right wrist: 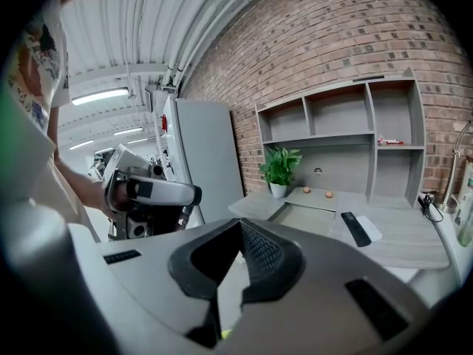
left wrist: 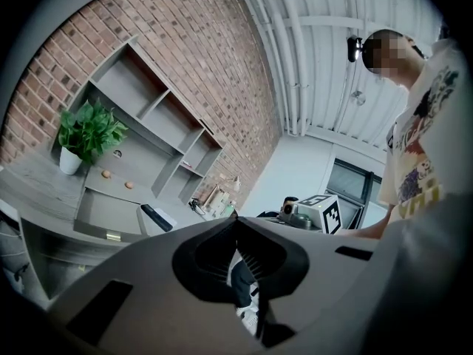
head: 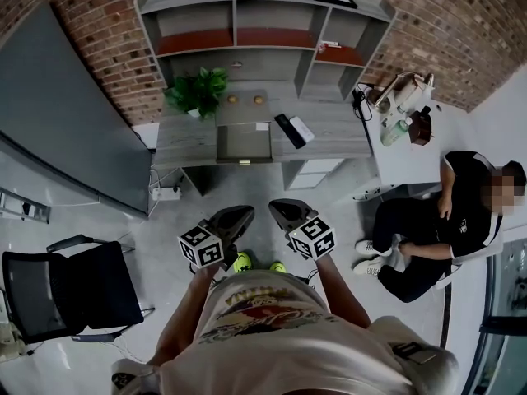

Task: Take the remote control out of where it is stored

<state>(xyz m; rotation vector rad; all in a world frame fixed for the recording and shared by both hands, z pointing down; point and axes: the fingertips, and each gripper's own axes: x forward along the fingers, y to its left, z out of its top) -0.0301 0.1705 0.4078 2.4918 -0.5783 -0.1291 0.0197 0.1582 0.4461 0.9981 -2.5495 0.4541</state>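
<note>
The black, slim remote control (head: 289,130) lies out on the grey wooden table (head: 342,126), partly on a white sheet (head: 303,127). It is just right of the open shallow drawer (head: 244,142) in the middle of the table's front edge. A green potted plant (head: 198,91) stands toward the table's left rear corner, and two small brown round things (head: 245,99) sit along the rear behind the drawer.

Both tools are held well back from the table, in front of the person's body. The left hand-held gripper (head: 244,213) has its jaws closed together on nothing. The right hand-held gripper (head: 278,209) is likewise closed and empty.
</note>
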